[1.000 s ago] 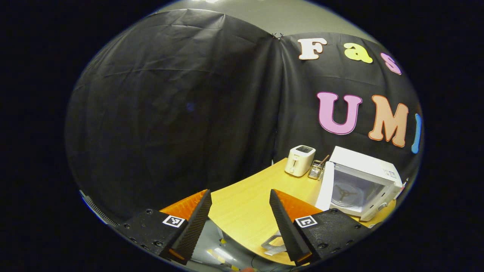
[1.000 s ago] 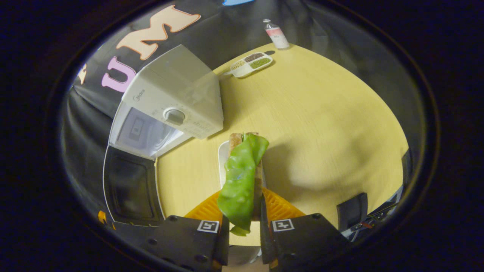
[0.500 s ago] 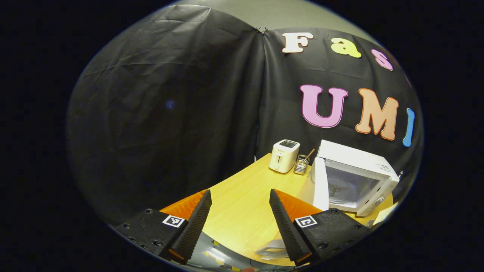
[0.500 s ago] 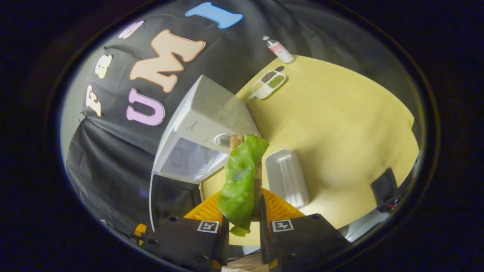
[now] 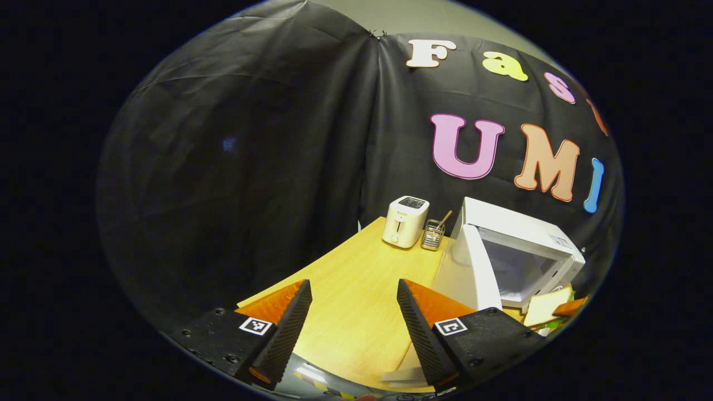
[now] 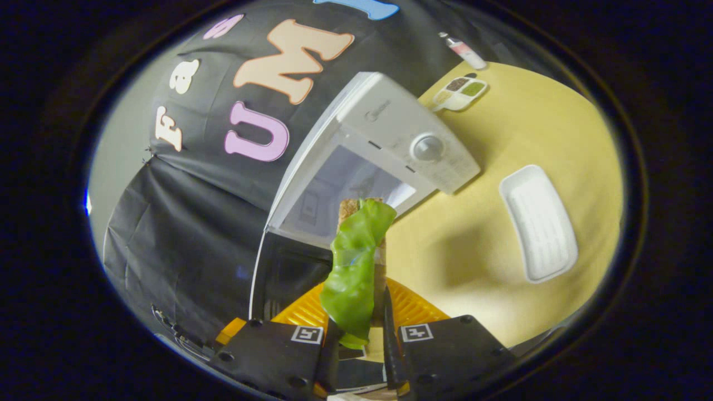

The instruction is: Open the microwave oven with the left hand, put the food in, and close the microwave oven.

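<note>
In the right gripper view my right gripper (image 6: 356, 328) is shut on a sandwich (image 6: 356, 267), bread with a big green lettuce leaf, held just in front of the open cavity of the white microwave (image 6: 390, 139). Its dark-windowed door (image 6: 289, 275) hangs open at the lower left. In the left gripper view my left gripper (image 5: 353, 323) is open with nothing between its fingers, over the wooden table (image 5: 356, 284). The microwave (image 5: 518, 245) stands at the right with its door (image 5: 470, 270) swung open, and the sandwich (image 5: 548, 309) shows at the right edge in front of the cavity.
A white toaster (image 5: 405, 221) and a small wire holder (image 5: 431, 235) stand left of the microwave. In the right gripper view an empty white tray (image 6: 537, 223) lies on the table, with a divided dish of grains (image 6: 459, 92) and a bottle (image 6: 462, 50) at the far edge.
My right gripper carried the sandwich off the white tray and up to the microwave's open cavity. The left gripper view drifted, and the sandwich came into sight at its right edge.
</note>
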Demonstrator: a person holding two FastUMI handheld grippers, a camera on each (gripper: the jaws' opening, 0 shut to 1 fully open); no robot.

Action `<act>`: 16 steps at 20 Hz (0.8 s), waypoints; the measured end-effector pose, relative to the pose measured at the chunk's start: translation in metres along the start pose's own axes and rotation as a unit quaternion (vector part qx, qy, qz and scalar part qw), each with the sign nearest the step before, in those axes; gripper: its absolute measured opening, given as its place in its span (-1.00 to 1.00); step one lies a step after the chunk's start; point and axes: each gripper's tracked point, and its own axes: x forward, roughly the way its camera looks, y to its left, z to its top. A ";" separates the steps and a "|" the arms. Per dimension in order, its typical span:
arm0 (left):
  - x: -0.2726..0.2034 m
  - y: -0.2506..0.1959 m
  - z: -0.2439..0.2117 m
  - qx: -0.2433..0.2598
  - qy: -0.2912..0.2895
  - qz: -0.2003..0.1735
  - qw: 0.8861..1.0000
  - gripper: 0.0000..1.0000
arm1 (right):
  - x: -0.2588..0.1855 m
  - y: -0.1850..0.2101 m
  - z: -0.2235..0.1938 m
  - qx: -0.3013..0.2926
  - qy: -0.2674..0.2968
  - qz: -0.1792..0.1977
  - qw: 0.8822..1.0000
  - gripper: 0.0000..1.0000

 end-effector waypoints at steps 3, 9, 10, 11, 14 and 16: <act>0.010 0.003 -0.006 -0.002 0.012 -0.014 1.000 0.72 | 0.040 0.020 0.000 -0.008 -0.014 0.006 1.000 -0.28; 0.018 0.001 -0.032 -0.011 0.066 -0.042 0.997 0.80 | 0.123 0.031 0.010 -0.023 -0.057 -0.024 0.998 -0.28; 0.020 0.002 -0.035 -0.009 0.072 -0.041 0.997 0.82 | 0.138 0.031 0.012 -0.026 -0.061 -0.031 0.997 -0.28; 0.023 0.003 -0.037 -0.008 0.076 -0.040 0.996 0.82 | 0.151 0.031 0.017 -0.029 -0.070 -0.039 0.996 -0.44; 0.027 0.007 -0.039 -0.006 0.085 -0.036 0.996 0.82 | 0.176 0.037 0.034 -0.040 -0.100 -0.049 0.993 -0.28; 0.028 0.009 -0.043 -0.003 0.090 -0.035 0.995 0.82 | 0.191 0.039 0.044 -0.044 -0.116 -0.055 0.991 -0.28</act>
